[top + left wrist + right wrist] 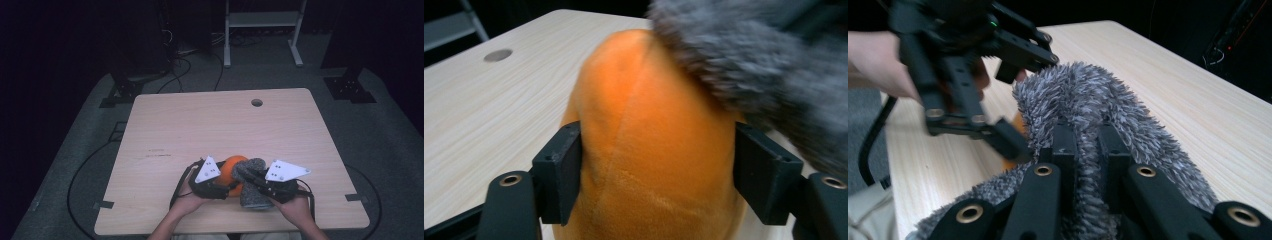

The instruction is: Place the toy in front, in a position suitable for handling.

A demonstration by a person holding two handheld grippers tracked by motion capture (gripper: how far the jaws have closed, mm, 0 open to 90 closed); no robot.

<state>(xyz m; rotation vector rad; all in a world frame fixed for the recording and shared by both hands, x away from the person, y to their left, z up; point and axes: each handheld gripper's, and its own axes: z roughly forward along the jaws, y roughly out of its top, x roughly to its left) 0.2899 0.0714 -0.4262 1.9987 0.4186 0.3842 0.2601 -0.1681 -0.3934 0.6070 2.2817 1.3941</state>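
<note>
Gripping both soft things at the near edge of the counter, the work looks midway — nothing pulled apart or set down yet. The left gripper has its fingers pressed on the orange plush; the right gripper, angled inward, pinches the grey fuzzy cloth draped against it.

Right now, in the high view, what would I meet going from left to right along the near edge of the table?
Left gripper → orange plush → grey fuzzy cloth → right gripper, its grey plate furthest right.
</note>
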